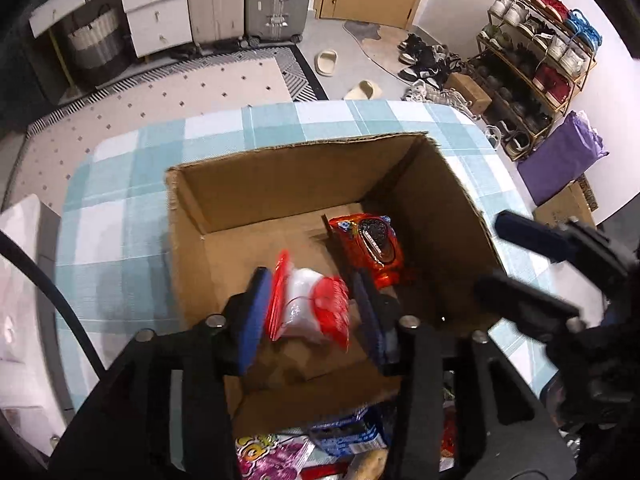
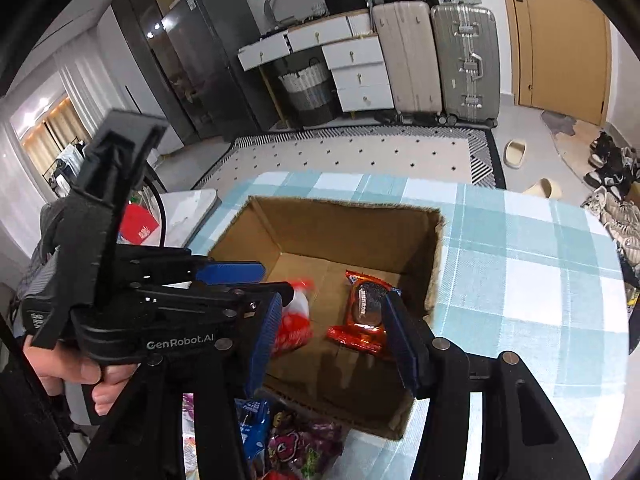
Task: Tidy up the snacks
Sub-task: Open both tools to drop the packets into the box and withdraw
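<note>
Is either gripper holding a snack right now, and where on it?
Neither, it seems: the red-and-white packet is loose between the open pads of the left gripper; the right gripper is empty.

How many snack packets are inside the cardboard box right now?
2. A red-and-white packet sits blurred between the left gripper's fingers, near the front-left. An orange packet lies on the box floor at the right. Others could be hidden.

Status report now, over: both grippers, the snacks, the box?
Left gripper open, red-white packet loose between pads. Right gripper open, empty. Orange packet in box. Nothing blocking.
</note>
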`<state>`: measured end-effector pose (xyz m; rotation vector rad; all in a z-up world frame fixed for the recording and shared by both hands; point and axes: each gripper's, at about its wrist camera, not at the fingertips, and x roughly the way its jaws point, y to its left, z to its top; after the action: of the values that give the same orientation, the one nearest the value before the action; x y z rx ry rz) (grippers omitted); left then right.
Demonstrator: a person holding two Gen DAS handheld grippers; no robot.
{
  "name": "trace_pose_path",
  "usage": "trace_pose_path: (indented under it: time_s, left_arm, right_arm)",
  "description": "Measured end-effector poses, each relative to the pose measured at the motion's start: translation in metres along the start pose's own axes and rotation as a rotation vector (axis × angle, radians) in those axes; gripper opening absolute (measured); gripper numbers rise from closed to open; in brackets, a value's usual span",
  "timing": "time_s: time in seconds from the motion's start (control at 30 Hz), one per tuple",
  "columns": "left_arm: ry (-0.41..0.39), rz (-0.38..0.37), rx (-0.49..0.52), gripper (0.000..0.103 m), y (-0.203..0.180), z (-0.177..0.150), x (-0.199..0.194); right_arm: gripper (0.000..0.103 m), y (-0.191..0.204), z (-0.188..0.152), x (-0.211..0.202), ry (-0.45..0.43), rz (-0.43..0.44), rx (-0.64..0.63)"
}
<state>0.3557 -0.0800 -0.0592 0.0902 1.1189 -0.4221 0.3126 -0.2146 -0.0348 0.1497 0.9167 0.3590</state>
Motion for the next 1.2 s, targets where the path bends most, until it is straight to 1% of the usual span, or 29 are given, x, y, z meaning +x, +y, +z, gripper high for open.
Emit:
trace_pose_path:
  time_s: [0.07,0.2,0.27,0.33,0.4,0.43,0.57,0.63,0.67,0.77,0.87,0.97,1.1,1.2]
  left_arm:
    - [-0.029,0.018,0.006,0.051,-0.005,-0.004,-0.013]
    - [-0.111,0.062,0.026,0.057,-0.016,-0.017,-0.046]
    - [-0.155,0.089,0.038,0.064,-0.022,-0.026,-0.065]
    - [-0.201,0.108,0.052,0.068,-0.029,-0.036,-0.083]
    - [-0.240,0.129,0.060,0.070,-0.035,-0.046,-0.101]
    - [-0.263,0.135,0.063,0.072,-0.038,-0.053,-0.111]
    - [-0.342,0.167,0.077,0.079,-0.049,-0.078,-0.145]
    - [-0.382,0.201,0.087,0.079,-0.056,-0.093,-0.160]
    - [-0.401,0.216,0.091,0.079,-0.059,-0.099,-0.167]
    - [-0.453,0.238,0.095,0.080,-0.066,-0.122,-0.187]
    - [-0.477,0.218,0.068,0.080,-0.067,-0.144,-0.204]
    - [-0.495,0.195,0.050,0.080,-0.069,-0.166,-0.220]
    - [-0.536,0.231,0.065,0.082,-0.075,-0.193,-0.232]
    - [-0.575,0.240,0.060,0.087,-0.077,-0.218,-0.240]
  right_arm:
    - [0.056,0.002,-0.001,-0.017,-0.031,-0.003,-0.001]
    - [0.064,0.007,-0.003,-0.051,-0.092,-0.009,-0.005]
    - [0.064,0.011,-0.007,-0.070,-0.124,-0.016,-0.013]
    - [0.066,0.015,-0.011,-0.084,-0.148,-0.015,-0.015]
    - [0.074,0.019,-0.019,-0.101,-0.177,-0.012,-0.013]
    - [0.076,0.021,-0.022,-0.108,-0.190,-0.012,-0.012]
    - [0.078,0.026,-0.040,-0.139,-0.249,0.002,0.005]
    - [0.082,0.028,-0.048,-0.150,-0.269,0.009,0.016]
    - [0.086,0.029,-0.053,-0.157,-0.281,0.012,0.023]
    - [0.087,0.035,-0.070,-0.176,-0.314,0.026,0.027]
    - [0.088,0.041,-0.083,-0.187,-0.328,0.038,0.020]
    - [0.099,0.047,-0.101,-0.200,-0.357,0.036,0.008]
    - [0.102,0.056,-0.124,-0.214,-0.385,0.031,-0.022]
    - [0.102,0.062,-0.141,-0.220,-0.402,0.016,-0.039]
